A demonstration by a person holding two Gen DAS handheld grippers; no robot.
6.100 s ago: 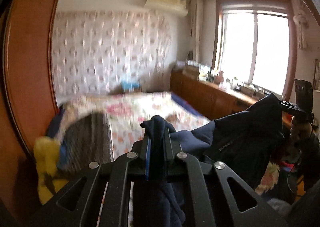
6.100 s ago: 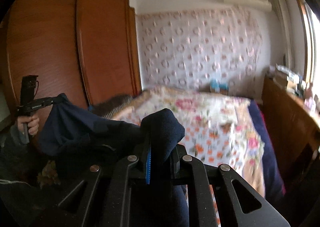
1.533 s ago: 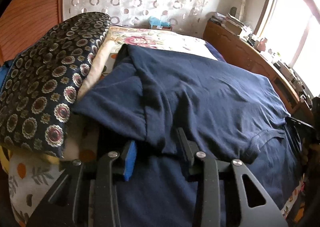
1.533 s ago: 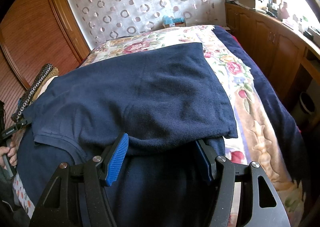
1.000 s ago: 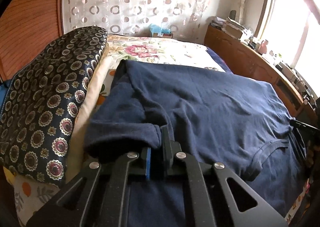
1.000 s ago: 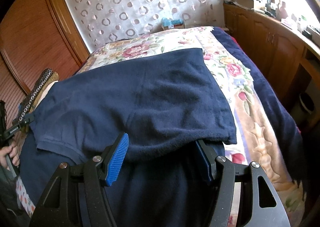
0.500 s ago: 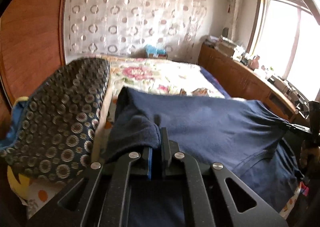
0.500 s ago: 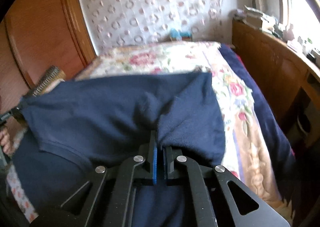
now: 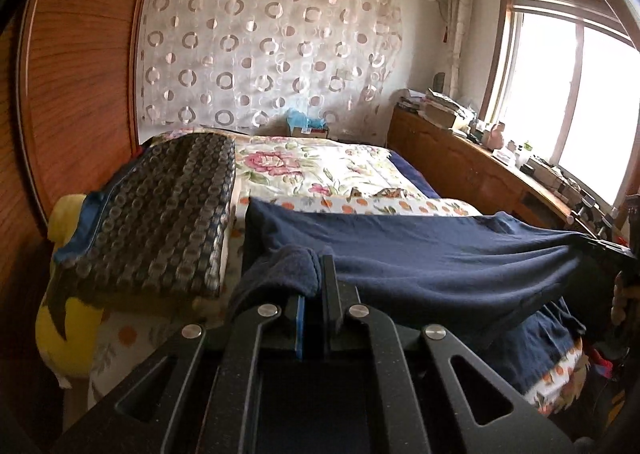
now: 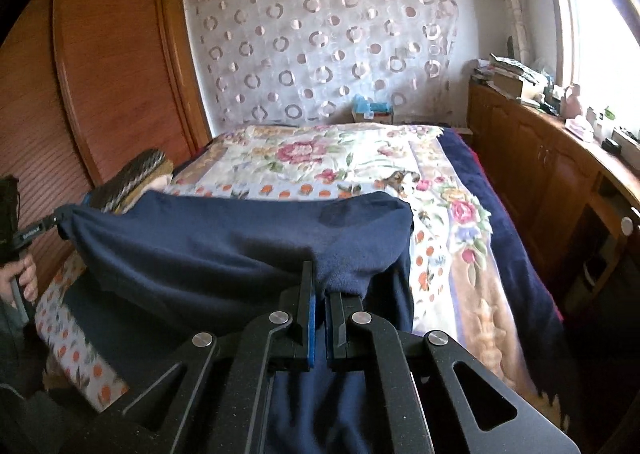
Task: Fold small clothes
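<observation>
Navy shirt (image 9: 420, 266) is held lifted over the near end of the floral bedspread (image 9: 320, 170), stretched crosswise between both tools, its long axis running left to right. Left gripper (image 9: 314, 294) is clamped on one folded edge; right gripper (image 10: 318, 294) is clamped on the opposite edge. Both are equally near; the bed surface lies forward and below. Patterned cushion (image 9: 160, 222) sits beside the left end.

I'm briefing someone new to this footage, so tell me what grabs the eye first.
A navy garment stretches across the near end of the flowered bed, pinched at one end by the left claw and at the other by the right claw. Behind hangs a ring-patterned curtain; a patterned cushion lies at left.
</observation>
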